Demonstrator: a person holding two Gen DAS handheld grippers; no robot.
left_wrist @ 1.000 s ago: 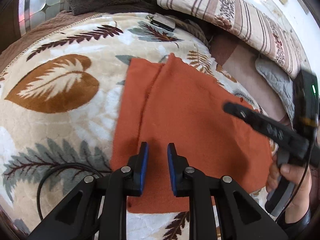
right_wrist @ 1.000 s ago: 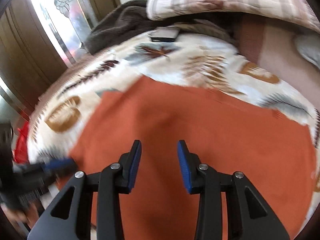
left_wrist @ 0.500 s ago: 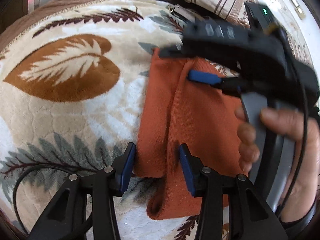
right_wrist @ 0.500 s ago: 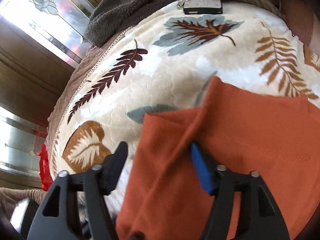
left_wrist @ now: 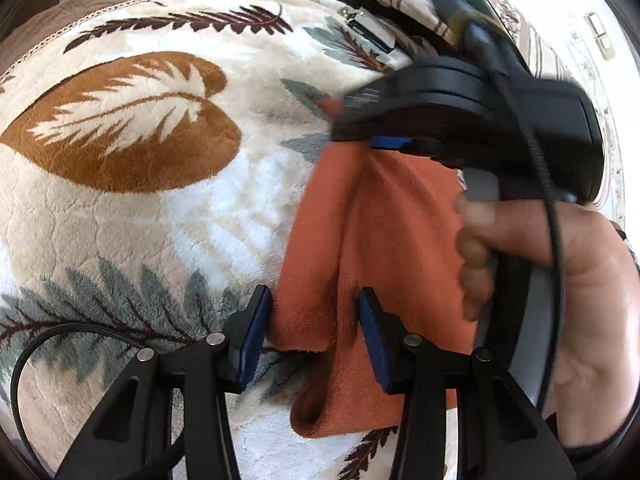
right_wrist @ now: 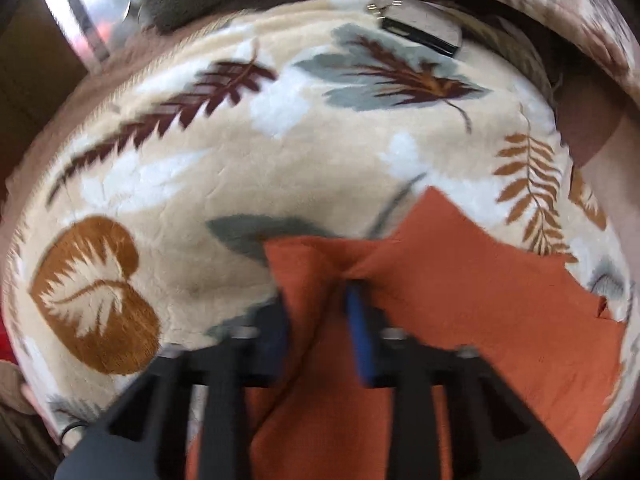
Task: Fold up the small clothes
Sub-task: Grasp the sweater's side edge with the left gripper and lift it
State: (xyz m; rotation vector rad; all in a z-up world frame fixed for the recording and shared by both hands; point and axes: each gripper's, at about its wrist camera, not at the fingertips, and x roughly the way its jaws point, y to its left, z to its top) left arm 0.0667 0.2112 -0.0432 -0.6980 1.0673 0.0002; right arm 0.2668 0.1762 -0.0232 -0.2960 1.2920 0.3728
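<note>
Cloth (left_wrist: 400,220) of rust-orange colour is spread on a leaf-patterned blanket (left_wrist: 160,200), with its edge bunched into a raised fold. That fold is straddled at the near end by the left gripper (left_wrist: 314,334), whose jaws stand apart and unclenched. At the far end of the cloth the right gripper (right_wrist: 318,320) is seen closing, with the fold between its jaws. A phone (right_wrist: 420,36) lies beyond the cloth.
</note>
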